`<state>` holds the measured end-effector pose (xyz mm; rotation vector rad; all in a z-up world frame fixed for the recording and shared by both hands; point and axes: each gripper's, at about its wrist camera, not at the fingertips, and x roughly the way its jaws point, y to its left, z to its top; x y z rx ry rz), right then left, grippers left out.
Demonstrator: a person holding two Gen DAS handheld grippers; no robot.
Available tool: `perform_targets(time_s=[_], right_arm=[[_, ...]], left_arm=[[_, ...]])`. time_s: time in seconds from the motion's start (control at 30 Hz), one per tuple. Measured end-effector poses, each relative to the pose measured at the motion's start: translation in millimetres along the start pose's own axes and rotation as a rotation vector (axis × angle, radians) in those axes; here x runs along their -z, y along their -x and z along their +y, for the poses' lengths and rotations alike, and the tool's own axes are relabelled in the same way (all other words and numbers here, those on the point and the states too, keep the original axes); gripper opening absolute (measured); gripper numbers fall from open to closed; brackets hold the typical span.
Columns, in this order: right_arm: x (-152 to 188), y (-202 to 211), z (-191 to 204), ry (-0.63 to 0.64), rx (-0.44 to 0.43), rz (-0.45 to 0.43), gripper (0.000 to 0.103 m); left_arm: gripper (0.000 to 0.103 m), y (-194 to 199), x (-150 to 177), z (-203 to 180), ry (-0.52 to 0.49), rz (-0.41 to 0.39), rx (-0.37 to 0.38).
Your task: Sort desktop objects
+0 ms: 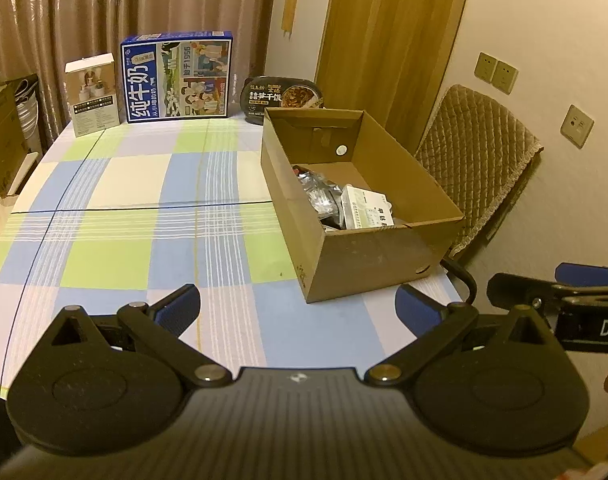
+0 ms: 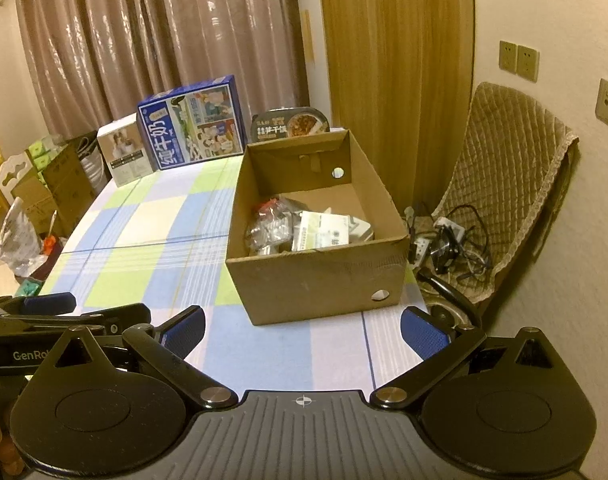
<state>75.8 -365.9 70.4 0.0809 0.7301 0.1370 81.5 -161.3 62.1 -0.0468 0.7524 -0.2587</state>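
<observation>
An open cardboard box (image 1: 378, 258) stands on the right of the checked tablecloth (image 1: 136, 208); it also shows in the right wrist view (image 2: 316, 280). Inside lie a white medicine packet (image 1: 368, 210) (image 2: 324, 232) and silvery wrapped items (image 1: 320, 192) (image 2: 268, 224). My left gripper (image 1: 298, 310) is open and empty above the table's near edge, left of the box front. My right gripper (image 2: 302, 330) is open and empty just before the box. Each gripper shows at the edge of the other's view.
At the table's far edge stand a blue milk carton (image 1: 178, 78), a small white product box (image 1: 92, 94) and a black instant-rice bowl (image 1: 282, 98). A chair with a quilted cover (image 1: 476, 160) stands right of the table, with cables (image 2: 448, 244) below. Cartons and bags crowd the floor at the left (image 2: 32, 200).
</observation>
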Motion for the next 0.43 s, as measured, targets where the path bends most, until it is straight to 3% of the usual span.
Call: perform_targets(time_s=[0.43], right_arm=[[4.2,-8.4,-3.0,-0.004,0.002,0.016,0.101]], left_arm=[[0.102,-3.5,2.0,7.2,0.019,-0.018,-0.005]])
